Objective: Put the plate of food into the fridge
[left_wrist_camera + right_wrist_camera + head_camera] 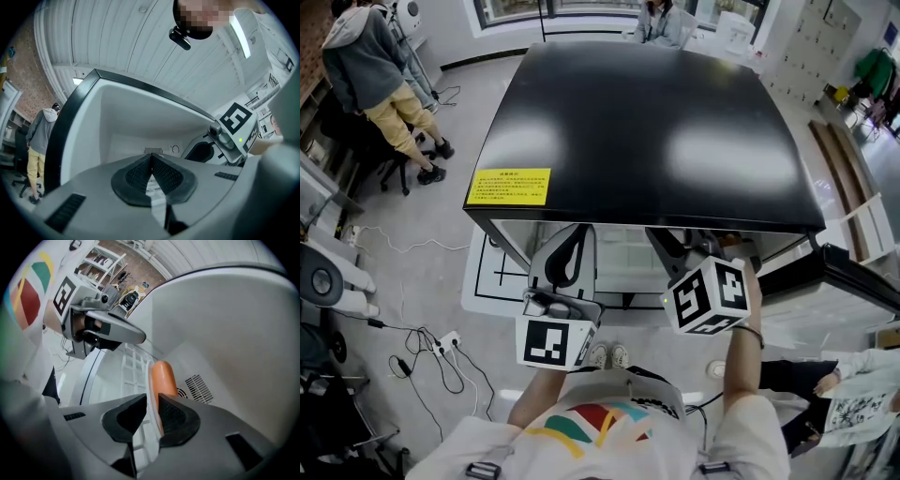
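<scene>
Fingers (177, 420) of our right gripper (152, 401) pinch the plate (149, 380), sausage (162, 378) aboard, inside the fridge (225, 333), our left gripper (151, 159) pressed together, empty; setting down and letting go remain, we judge.

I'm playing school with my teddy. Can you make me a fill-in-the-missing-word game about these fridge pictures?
1. The top of the fridge is coloured ____.
2. The sticker on top of it is coloured ____.
3. The long food on the plate is coloured ____.
4. The plate's rim sits between the jaws of the ____ gripper.

Missing words: black; yellow; orange; right
</scene>
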The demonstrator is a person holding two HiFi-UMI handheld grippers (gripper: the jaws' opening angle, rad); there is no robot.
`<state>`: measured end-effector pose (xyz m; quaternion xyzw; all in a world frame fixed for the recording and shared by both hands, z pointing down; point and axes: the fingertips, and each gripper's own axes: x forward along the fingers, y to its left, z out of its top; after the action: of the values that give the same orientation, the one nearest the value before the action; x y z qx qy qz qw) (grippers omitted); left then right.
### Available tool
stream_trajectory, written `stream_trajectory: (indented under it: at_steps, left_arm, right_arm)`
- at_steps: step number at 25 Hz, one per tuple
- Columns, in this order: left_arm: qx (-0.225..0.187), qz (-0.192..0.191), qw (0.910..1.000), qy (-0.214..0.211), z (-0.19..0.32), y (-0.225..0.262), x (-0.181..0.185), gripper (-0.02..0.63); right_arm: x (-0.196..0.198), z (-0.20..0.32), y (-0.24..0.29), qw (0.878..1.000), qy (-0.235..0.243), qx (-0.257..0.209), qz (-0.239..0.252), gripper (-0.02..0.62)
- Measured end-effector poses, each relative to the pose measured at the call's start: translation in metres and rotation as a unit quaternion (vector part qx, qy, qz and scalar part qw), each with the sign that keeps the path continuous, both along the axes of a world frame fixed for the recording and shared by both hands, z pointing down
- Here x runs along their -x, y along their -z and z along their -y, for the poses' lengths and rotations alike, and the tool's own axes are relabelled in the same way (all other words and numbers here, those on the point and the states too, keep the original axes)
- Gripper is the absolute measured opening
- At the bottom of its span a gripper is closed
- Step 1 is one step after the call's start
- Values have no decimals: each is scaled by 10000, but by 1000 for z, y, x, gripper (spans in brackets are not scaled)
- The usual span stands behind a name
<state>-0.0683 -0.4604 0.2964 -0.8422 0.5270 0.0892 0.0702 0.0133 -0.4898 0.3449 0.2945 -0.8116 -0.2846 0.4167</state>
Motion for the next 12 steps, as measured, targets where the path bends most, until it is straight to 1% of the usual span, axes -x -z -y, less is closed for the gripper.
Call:
stream_trajectory:
  at_steps: [2,7,10,12]
  left_arm:
    - [-2,2,10000,-11,-1,0,-2,6]
    - [-8,-17,10000,-61,-2,0,-6,6]
    - [23,-29,10000,-62,-1,-1,-7,6]
    - [11,-42,10000,-63,-1,0,-7,6]
  right_arm:
    - [3,-4,0,9994,101,267,211,62]
    - [4,-8,-2,9969,233,614,436,64]
    - [4,-8,0,9934,301,872,675,67]
    - [5,-9,1,9923,335,932,737,72]
